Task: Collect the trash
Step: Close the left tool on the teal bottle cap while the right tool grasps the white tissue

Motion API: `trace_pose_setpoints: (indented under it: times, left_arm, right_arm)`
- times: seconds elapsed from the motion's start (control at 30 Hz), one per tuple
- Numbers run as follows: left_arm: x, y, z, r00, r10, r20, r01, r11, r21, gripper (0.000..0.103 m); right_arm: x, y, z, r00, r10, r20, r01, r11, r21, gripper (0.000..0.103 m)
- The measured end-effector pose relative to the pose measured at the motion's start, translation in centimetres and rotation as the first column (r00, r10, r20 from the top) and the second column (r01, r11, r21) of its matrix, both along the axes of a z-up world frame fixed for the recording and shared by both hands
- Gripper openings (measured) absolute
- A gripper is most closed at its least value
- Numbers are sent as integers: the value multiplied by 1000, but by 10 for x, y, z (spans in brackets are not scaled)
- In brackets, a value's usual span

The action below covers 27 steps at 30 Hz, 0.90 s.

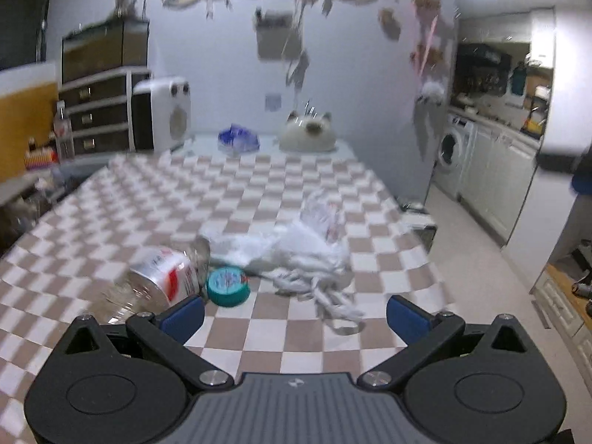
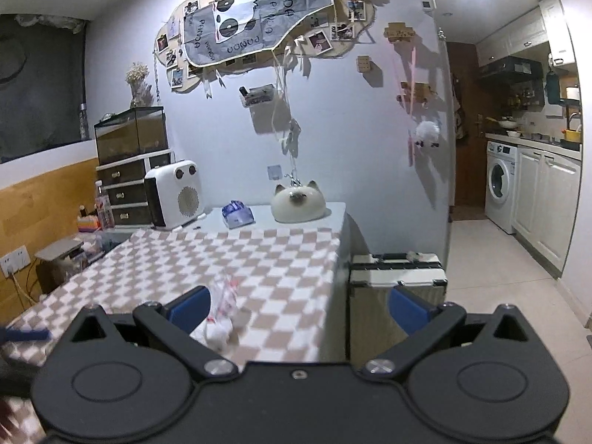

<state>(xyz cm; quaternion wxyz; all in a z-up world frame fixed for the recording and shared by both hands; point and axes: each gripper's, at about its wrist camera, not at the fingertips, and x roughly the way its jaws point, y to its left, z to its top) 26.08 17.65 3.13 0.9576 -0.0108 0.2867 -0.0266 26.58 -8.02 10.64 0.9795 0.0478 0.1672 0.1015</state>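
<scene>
Checkered table (image 1: 259, 199): toppled jar (image 1: 162, 277), teal lid (image 1: 228, 286), crumpled plastic, probably bags (image 1: 296, 255).

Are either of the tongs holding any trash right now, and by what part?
Nothing is held. The left tongs are open above the tablecloth, short of the white plastic bag. The right tongs are open too, with nothing clamped.

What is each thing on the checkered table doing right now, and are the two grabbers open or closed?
Plastic bottle: lying on its side, cap off.
Teal lid: lying flat beside the bottle.
White plastic bag: crumpled, spread on the cloth.
Left gripper: open, empty.
Right gripper: open, empty.
Washing machine: door shut.
</scene>
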Motion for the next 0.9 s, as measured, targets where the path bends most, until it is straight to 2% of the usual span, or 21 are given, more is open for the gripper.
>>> trace_pose_setpoints:
  times: [0.1, 0.17, 0.23, 0.3, 0.5, 0.67, 0.7, 0.9]
  left_arm:
    - [29, 7, -23, 999, 27, -29, -27, 999, -17, 101]
    - [45, 12, -35, 998, 52, -45, -53, 998, -22, 96]
    - [61, 17, -46, 994, 87, -59, -88, 996, -20, 88]
    - [73, 21, -55, 992, 110, -66, -111, 994, -15, 82]
    - [98, 30, -70, 988, 144, -47, -144, 989, 21, 80]
    - [110, 37, -77, 992, 124, -4, -123, 992, 35, 79]
    - [113, 38, -79, 993, 119, -26, -118, 993, 26, 74]
    - [114, 42, -79, 993, 113, -30, -113, 994, 13, 49]
  right_arm:
    - [24, 12, 3, 1000, 27, 1, -27, 999, 17, 103]
    - [39, 18, 0, 998, 58, -11, -57, 997, 46, 102]
    - [53, 25, -5, 996, 85, -31, -82, 993, 80, 92]
    - [69, 35, -12, 988, 141, -59, -135, 986, 102, 76]
    - [108, 81, -43, 959, 252, -131, -245, 967, 69, 56]
    - [135, 115, -72, 938, 288, -195, -283, 958, 52, 55]
    - [140, 121, -78, 934, 291, -207, -288, 957, 46, 55]
    - [163, 160, -111, 923, 280, -264, -300, 953, -39, 52]
